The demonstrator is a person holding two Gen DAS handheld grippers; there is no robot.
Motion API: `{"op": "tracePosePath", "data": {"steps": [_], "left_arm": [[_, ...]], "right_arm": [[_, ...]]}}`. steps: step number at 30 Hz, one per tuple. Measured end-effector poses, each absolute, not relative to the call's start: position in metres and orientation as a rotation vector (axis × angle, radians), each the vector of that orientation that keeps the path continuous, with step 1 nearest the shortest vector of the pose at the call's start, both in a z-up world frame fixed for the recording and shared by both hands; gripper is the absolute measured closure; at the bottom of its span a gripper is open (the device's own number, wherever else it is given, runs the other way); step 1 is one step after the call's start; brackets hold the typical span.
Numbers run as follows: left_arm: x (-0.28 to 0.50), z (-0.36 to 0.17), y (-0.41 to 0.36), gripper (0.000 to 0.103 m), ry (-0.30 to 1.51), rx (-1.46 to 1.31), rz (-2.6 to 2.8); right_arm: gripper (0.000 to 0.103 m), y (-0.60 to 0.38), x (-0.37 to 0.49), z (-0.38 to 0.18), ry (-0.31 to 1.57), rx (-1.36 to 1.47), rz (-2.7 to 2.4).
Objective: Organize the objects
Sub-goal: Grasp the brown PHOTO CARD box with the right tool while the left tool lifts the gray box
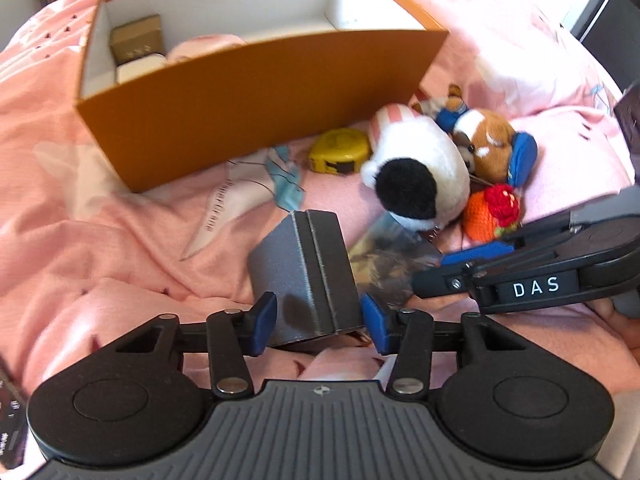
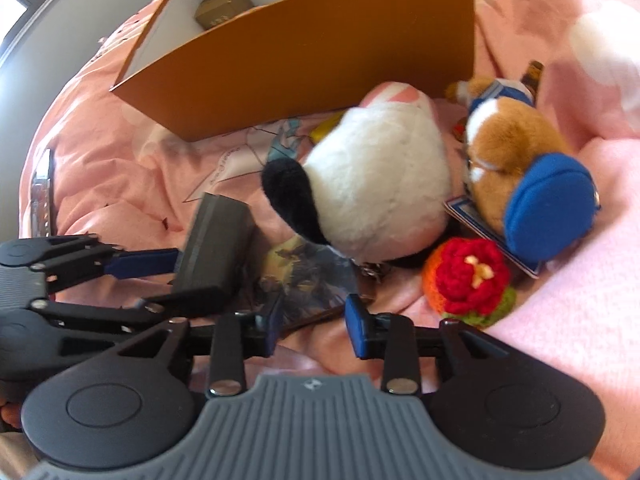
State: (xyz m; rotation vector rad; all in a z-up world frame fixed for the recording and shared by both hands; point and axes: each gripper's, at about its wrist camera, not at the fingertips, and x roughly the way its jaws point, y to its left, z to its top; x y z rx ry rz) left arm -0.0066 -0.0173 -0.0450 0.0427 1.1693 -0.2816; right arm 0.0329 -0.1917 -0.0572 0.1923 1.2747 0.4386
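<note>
My left gripper (image 1: 320, 320) is shut on a dark grey box (image 1: 308, 272), with a blue pad against each side; the same box (image 2: 216, 236) shows in the right wrist view. My right gripper (image 2: 316, 324) stands open over a picture card (image 2: 312, 280) lying on the bed, and nothing is pinched between its pads. Behind stands an orange carton (image 1: 260, 112) with a gold box (image 1: 136, 38) inside. Beside it lie a yellow tape measure (image 1: 340, 150), a white and black plush (image 1: 416, 164), a brown plush with blue parts (image 1: 492, 144) and a crocheted red and orange flower (image 2: 468, 280).
Everything lies on rumpled pink bedding (image 1: 100, 240). A dark flat device (image 2: 42, 196) sits at the left edge of the bed. The carton also holds a white box (image 1: 140, 68) and something pink (image 1: 204, 46); its right compartment (image 1: 360, 0) shows only white walls.
</note>
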Motion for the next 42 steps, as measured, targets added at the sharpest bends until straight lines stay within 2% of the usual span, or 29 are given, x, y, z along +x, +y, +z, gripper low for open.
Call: {"op": "tracePosePath", "data": {"steps": [4,11,16,18,23,26,38,40,42], "left_arm": [[-0.003,-0.040,-0.009,0.050,1.173,0.036,-0.273],[0.002,-0.031,0.001,0.048,1.185,0.018,-0.239],[0.004,-0.032,0.001,0.045,1.223,0.016,-0.234],[0.005,-0.031,0.001,0.045,1.224,0.007,-0.221],[0.006,-0.030,0.008,0.048,1.233,-0.022,-0.223],[0.010,-0.031,0.020,0.050,1.243,-0.093,-0.232],[0.030,-0.039,0.041,0.050,1.270,-0.294,-0.219],[0.034,-0.040,0.045,0.053,1.274,-0.336,-0.217],[0.037,-0.039,0.047,0.048,1.268,-0.367,-0.217]], "right_arm": [[0.063,-0.196,0.037,-0.071,1.354,0.258,0.419],[0.047,-0.198,0.049,-0.095,1.411,0.429,0.402],[0.045,-0.192,0.057,-0.113,1.449,0.490,0.367],[0.046,-0.187,0.057,-0.112,1.448,0.474,0.363],[0.067,-0.173,0.046,-0.087,1.366,0.356,0.382],[0.071,-0.160,0.041,-0.066,1.276,0.275,0.426],[0.073,-0.135,0.058,-0.054,1.200,0.148,0.515],[0.072,-0.131,0.055,-0.051,1.197,0.119,0.523],[0.072,-0.126,0.057,-0.052,1.192,0.098,0.530]]}}
